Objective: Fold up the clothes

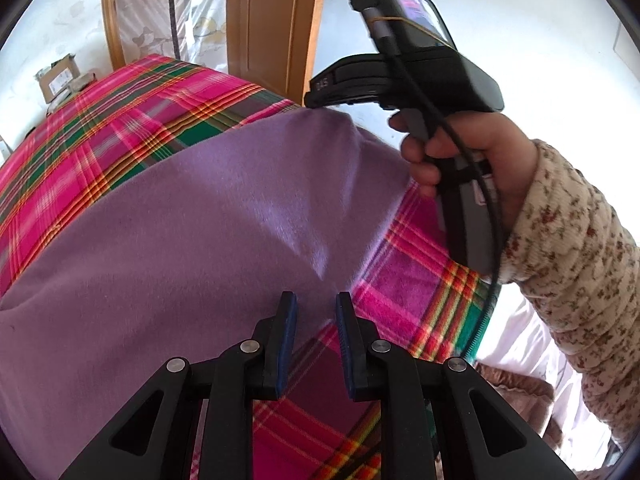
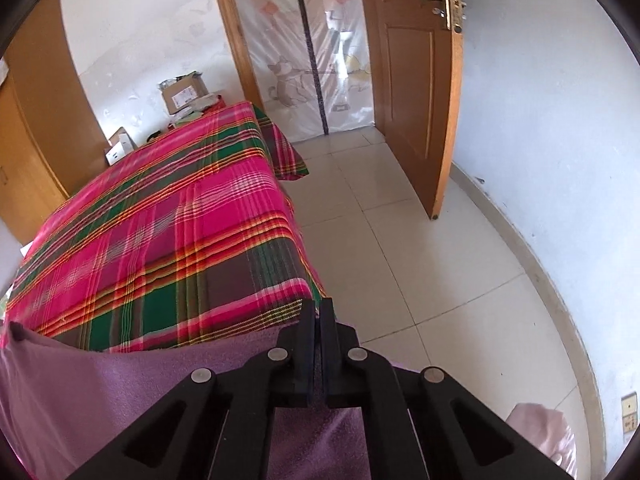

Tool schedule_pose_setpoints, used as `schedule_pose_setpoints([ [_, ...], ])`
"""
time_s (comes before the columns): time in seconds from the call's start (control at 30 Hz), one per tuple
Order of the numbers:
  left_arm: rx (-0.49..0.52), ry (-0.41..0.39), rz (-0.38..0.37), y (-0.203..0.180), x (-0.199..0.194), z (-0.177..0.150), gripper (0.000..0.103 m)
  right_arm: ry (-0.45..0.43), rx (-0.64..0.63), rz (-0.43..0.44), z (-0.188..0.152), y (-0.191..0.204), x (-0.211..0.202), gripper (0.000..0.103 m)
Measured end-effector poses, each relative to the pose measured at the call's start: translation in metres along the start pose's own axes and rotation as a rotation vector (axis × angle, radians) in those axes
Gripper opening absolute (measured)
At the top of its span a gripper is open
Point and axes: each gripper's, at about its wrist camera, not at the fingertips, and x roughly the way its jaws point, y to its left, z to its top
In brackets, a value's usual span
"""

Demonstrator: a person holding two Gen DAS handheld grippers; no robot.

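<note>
A purple garment (image 1: 180,220) lies spread on a bed with a pink, green and red plaid cover (image 1: 120,120). My left gripper (image 1: 316,304) is open, its blue-padded fingers (image 1: 289,312) straddling the garment's near edge. A hand in a floral sleeve (image 1: 580,260) holds my right gripper (image 1: 310,98), which is shut on the garment's far corner and lifts it into a peak. In the right wrist view the right gripper (image 2: 319,306) has its fingers pressed together, with the purple garment (image 2: 100,392) hanging under them above the plaid cover (image 2: 180,220).
Tiled floor (image 2: 400,260) runs along the bed's right side to an open wooden door (image 2: 416,80) and a plastic door curtain (image 2: 312,60). Cardboard boxes (image 2: 184,94) sit at the bed's far end. A wooden wardrobe (image 2: 36,120) stands on the left.
</note>
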Motion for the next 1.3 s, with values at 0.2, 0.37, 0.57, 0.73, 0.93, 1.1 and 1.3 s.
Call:
schedule_pose_setpoints([
  [0.2,-0.037,-0.031,-0.002,0.014,-0.026,-0.014,0.021,-0.055,-0.048,-0.010,-0.004,0.023,-0.028,0.005],
  [0.37,-0.144,-0.069,0.034,0.055,-0.056,-0.030,0.021,-0.108,-0.124,0.066,-0.005,0.062,-0.050,0.008],
  [0.57,-0.310,-0.102,0.159,0.123,-0.100,-0.068,0.021,-0.066,-0.249,0.215,-0.007,0.133,-0.043,0.014],
  [0.73,-0.483,-0.115,0.270,0.191,-0.125,-0.093,0.021,0.001,-0.339,0.327,-0.014,0.189,-0.026,0.014],
  [0.93,-0.576,-0.107,0.312,0.237,-0.131,-0.106,0.021,0.061,-0.443,0.413,-0.026,0.243,-0.012,0.015],
  [1.1,-0.621,-0.098,0.331,0.266,-0.132,-0.112,0.021,0.121,-0.522,0.495,-0.037,0.277,-0.002,0.015],
  [1.3,-0.626,-0.082,0.339,0.287,-0.126,-0.110,0.021,0.183,-0.633,0.584,-0.051,0.305,0.005,0.022],
])
